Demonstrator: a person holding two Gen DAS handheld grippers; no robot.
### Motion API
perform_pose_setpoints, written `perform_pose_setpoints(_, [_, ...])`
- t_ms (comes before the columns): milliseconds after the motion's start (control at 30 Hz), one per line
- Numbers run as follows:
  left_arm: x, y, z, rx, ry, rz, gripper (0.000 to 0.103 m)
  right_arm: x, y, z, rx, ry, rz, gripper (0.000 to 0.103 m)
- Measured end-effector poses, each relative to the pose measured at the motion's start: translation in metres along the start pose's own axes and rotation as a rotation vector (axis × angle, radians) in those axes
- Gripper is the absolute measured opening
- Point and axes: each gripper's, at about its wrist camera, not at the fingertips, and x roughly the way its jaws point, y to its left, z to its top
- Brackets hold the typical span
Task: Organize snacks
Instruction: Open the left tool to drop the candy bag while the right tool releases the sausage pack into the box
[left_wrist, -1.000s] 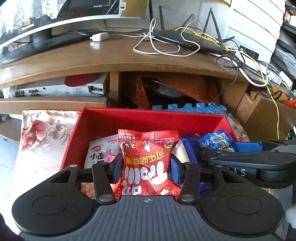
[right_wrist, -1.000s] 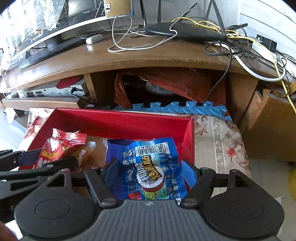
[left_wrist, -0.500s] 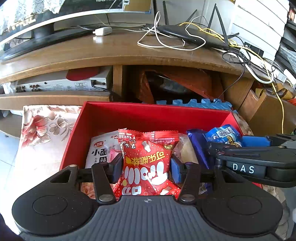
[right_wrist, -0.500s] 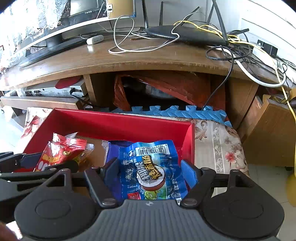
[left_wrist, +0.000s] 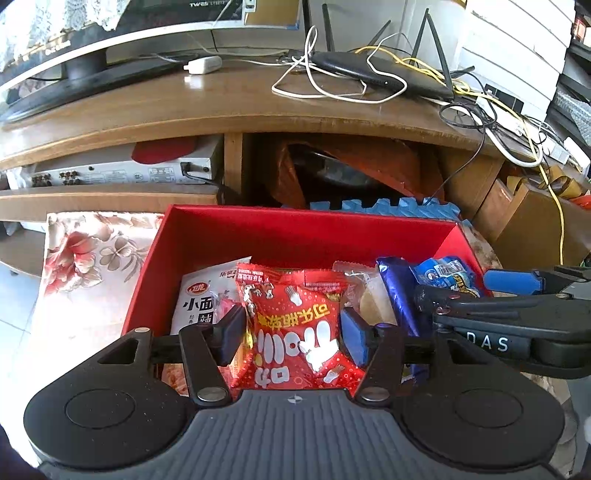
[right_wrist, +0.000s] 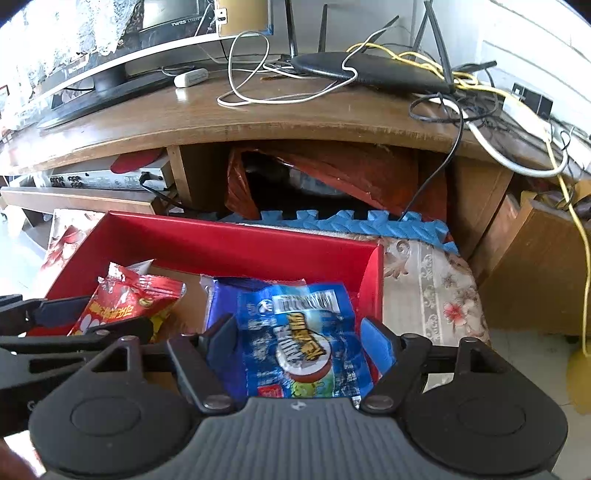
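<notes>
A red box (left_wrist: 295, 232) holds several snack packets. My left gripper (left_wrist: 293, 334) is shut on a red snack packet (left_wrist: 295, 328) and holds it over the box's near side. My right gripper (right_wrist: 301, 341) is shut on a blue snack packet (right_wrist: 306, 339) over the box's right end (right_wrist: 371, 273). In the left wrist view, the right gripper's fingers (left_wrist: 509, 280) reach in from the right with the blue packet (left_wrist: 443, 271). A white packet (left_wrist: 201, 299) and a dark blue packet (left_wrist: 397, 291) lie in the box. The red packet also shows in the right wrist view (right_wrist: 125, 306).
The box sits on a floral cloth (left_wrist: 85, 251). Behind it stands a wooden TV stand (left_wrist: 221, 107) with a router (left_wrist: 380, 74), cables and a monitor base (left_wrist: 85, 77). Blue foam mat (right_wrist: 351, 221) edges the back. A wooden cabinet (right_wrist: 535, 266) stands right.
Both grippers have lifted slightly and drawn back with their packets, so the box sits lower in both views. Both stay shut on their packets.
</notes>
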Motion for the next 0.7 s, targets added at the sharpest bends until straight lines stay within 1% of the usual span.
perform_pose_setpoints(100, [-0.003,-0.001,0.0,-0.001,-0.006,-0.003,0.064,-0.004,0.001,0.0,-0.013,-0.011,-0.011,0.071])
perform_pose_setpoints(700, [-0.029,0.001,-0.005,-0.002,-0.037,-0.022,0.067,-0.032,0.006,-0.004,-0.048,-0.059,-0.008,0.071])
